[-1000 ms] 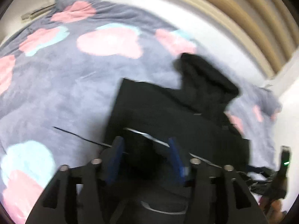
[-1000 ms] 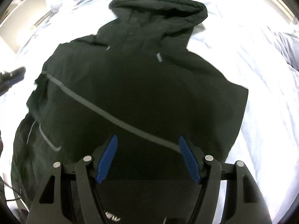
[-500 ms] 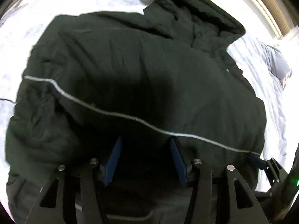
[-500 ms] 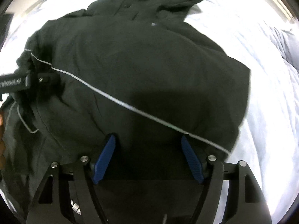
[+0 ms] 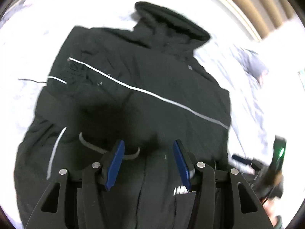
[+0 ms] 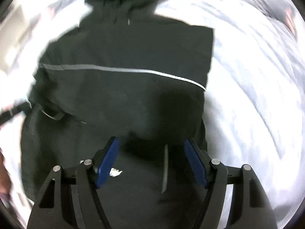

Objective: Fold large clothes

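A black hooded jacket lies spread flat on the bed, hood at the far end, with a thin reflective stripe slanting across it. My left gripper hovers open over its lower part, blue pads apart with nothing pinched between them. In the right wrist view the same jacket fills the frame, its stripe running almost level. My right gripper is open above the hem near a small white logo. The right gripper also shows beside the jacket's right edge.
A pale, washed-out blanket covers the bed around the jacket. Wooden slats stand beyond the far side. A thin dark cord lies left of the jacket. The left tool pokes in at the left edge.
My left gripper has swung from the blanket side to over the jacket, then drawn back so the hood shows. The right view has rolled, and the stripe now runs nearly level.
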`<state>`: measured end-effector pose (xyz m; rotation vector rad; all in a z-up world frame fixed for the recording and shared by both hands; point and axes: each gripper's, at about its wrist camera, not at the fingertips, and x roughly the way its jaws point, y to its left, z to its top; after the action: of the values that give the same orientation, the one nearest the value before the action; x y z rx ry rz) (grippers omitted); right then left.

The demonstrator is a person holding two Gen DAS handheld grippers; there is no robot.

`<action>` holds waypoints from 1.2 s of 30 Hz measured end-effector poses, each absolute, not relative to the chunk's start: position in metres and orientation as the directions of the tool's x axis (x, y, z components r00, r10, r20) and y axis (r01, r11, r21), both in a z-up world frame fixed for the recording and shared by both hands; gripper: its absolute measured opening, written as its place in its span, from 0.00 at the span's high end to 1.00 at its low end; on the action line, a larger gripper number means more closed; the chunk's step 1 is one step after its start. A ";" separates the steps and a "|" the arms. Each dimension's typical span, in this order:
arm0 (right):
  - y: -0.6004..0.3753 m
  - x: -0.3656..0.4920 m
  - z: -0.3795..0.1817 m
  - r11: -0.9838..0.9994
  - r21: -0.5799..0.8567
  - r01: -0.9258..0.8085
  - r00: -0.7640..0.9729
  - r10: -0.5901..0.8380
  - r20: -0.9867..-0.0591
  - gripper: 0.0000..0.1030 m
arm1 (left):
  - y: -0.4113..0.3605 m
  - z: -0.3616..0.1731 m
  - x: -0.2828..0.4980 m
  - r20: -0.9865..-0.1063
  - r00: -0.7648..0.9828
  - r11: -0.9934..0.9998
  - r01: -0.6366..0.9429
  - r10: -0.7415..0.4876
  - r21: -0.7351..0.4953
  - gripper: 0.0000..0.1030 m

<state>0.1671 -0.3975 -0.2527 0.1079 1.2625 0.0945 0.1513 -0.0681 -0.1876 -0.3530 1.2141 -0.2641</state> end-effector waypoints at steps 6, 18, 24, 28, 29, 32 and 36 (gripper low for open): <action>-0.381 0.117 -0.220 0.947 0.278 0.162 0.354 0.208 -0.912 0.28 | -0.034 -0.149 0.118 -0.830 0.337 0.894 0.113 -0.445 -0.434 0.47; -0.313 0.069 -0.209 0.897 0.336 0.288 0.416 0.199 -0.887 0.28 | 0.021 -0.116 0.131 -0.813 0.335 0.873 0.291 -0.476 -0.391 0.46; -0.312 0.101 -0.184 0.928 0.285 0.241 0.433 0.160 -0.887 0.28 | 0.023 -0.112 0.171 -0.785 0.358 0.859 0.291 -0.506 -0.421 0.46; -0.327 0.151 -0.169 0.937 0.269 0.225 0.464 0.140 -0.875 0.28 | 0.015 -0.108 0.205 -0.776 0.384 0.864 0.271 -0.501 -0.424 0.46; -0.330 0.164 -0.168 0.938 0.271 0.216 0.473 0.142 -0.869 0.28 | 0.013 -0.108 0.217 -0.774 0.386 0.863 0.267 -0.503 -0.428 0.46; -0.343 0.212 -0.170 0.949 0.248 0.194 0.517 0.116 -0.848 0.28 | 0.005 -0.113 0.259 -0.779 0.397 0.873 0.267 -0.486 -0.409 0.46; -0.365 0.287 -0.183 0.953 0.232 0.196 0.584 0.077 -0.808 0.28 | -0.009 -0.133 0.329 -0.791 0.415 0.892 0.260 -0.449 -0.370 0.46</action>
<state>0.2870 -0.3652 -0.1830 0.3125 0.9487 -0.0706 0.3287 -0.0089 -0.1335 -0.2015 1.0535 -0.4493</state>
